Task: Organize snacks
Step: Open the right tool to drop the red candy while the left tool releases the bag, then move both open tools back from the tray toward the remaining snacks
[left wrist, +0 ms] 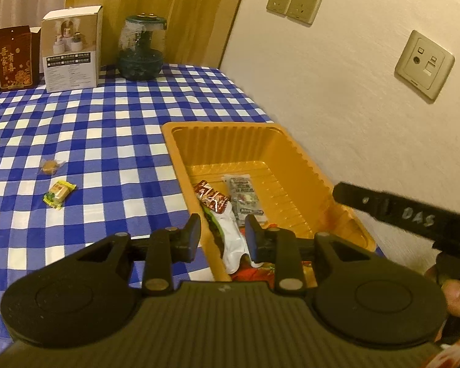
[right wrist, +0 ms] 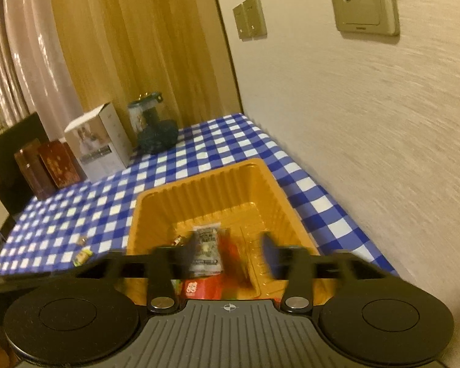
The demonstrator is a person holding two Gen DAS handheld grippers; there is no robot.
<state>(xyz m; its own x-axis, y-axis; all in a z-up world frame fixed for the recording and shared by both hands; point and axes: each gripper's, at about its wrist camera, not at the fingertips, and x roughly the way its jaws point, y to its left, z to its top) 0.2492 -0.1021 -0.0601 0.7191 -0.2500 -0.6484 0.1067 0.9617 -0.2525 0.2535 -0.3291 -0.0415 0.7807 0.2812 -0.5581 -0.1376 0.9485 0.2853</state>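
An orange tray [left wrist: 181,150] sits on a blue-and-white checked tabletop [left wrist: 107,128], close to a cream wall [left wrist: 337,92]. Some snacks lie in the tray. A red-and-brown packet [left wrist: 211,197] lies by the tray's left wall, and a white packet [left wrist: 230,239] lies just below it. A grey packet [left wrist: 245,196] lies beside them, nearer the middle. Something red [left wrist: 251,271] peeks out at the near end, half hidden.

The left gripper [left wrist: 222,233] hangs over the near left edge of the tray. Its fingers stand a little apart, and nothing is pinched between them — the white packet is seen through the gap, lower down.

The right gripper [right wrist: 227,254] hangs over the near end of the tray too. Its picture is blurry. Its fingers stand wide apart and hold nothing; the grey packet [right wrist: 207,251] and a red box [right wrist: 199,288] lie in the tray under them. In the left view, the right gripper's black finger [left wrist: 383,205] sticks in from the right, over the tray's right side, and part of a hand [left wrist: 457,294] shows behind it.

Two snacks wait on the tabletop, well apart from the tray on its left: a small round brown one [left wrist: 50,166] in clear wrap, and a yellow-green one [left wrist: 59,194] just beside it.

At the far end of the tabletop stand a dark red box [left wrist: 13,58], a white box [left wrist: 72,49] and a glass jar [left wrist: 141,49].
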